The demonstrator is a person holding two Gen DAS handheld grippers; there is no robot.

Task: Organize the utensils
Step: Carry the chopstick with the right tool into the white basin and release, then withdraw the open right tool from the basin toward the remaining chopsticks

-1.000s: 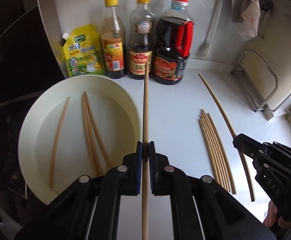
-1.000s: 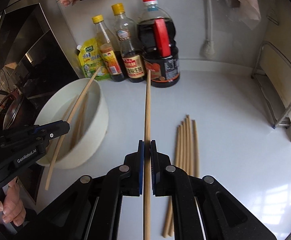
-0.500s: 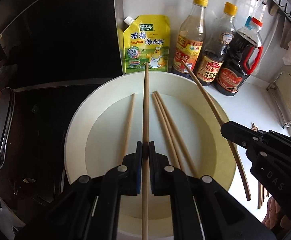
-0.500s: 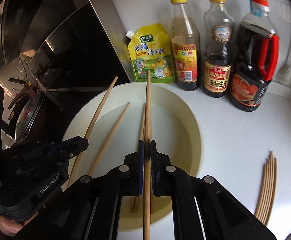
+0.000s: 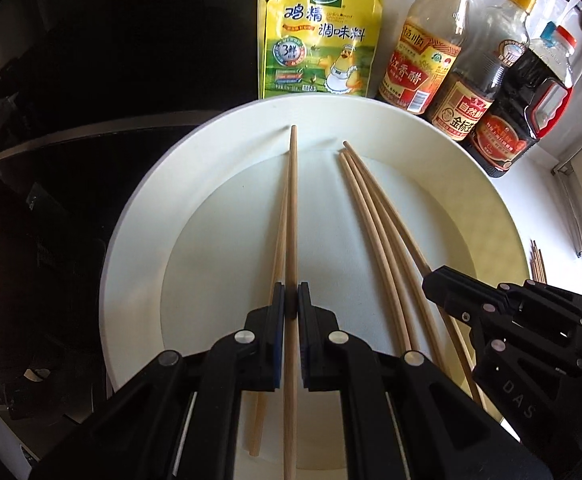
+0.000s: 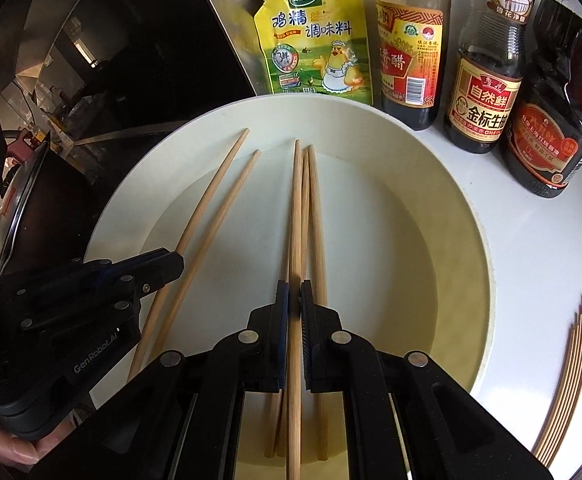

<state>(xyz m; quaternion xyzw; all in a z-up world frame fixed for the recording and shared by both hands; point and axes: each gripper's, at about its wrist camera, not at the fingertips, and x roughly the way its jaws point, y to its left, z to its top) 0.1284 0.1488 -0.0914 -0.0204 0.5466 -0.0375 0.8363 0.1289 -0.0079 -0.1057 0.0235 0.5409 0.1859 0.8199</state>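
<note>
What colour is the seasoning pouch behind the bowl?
Yellow, with a white spout cap. The pouch shows best in the right wrist view, standing behind the bowl.

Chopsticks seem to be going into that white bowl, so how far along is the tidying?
Partly done. A few chopsticks already lie loose in the bowl. In hand: the left gripper and the right gripper each pinch one chopstick over the bowl, not yet let go. Left to do: a bundle of chopsticks lies on the counter beside the bowl.
</note>
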